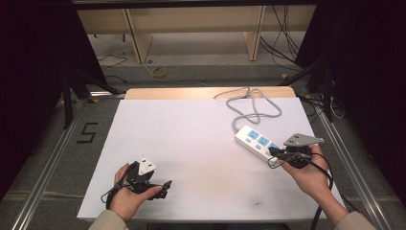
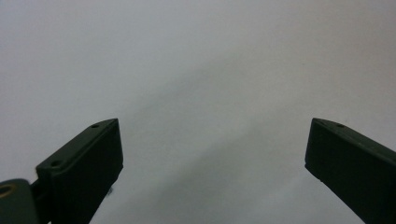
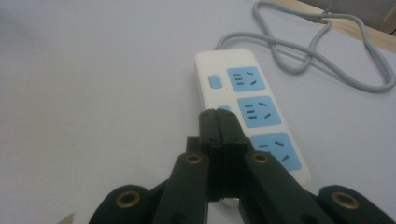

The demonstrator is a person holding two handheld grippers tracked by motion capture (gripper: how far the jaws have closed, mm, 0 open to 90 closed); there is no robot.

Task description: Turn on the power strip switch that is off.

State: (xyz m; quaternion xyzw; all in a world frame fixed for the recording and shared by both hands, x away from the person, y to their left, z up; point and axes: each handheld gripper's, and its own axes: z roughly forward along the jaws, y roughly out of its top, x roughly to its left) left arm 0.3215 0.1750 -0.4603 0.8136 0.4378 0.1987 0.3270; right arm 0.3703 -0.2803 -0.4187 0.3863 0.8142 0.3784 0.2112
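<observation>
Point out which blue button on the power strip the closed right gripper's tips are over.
The second small blue button from the cable end, beside the middle socket. The right gripper partly covers it, while the first button lies fully visible beyond.

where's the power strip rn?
High view: the power strip lies at the right of the white table, its grey cord looping toward the far edge. The shut right claw sits over its near end.
</observation>
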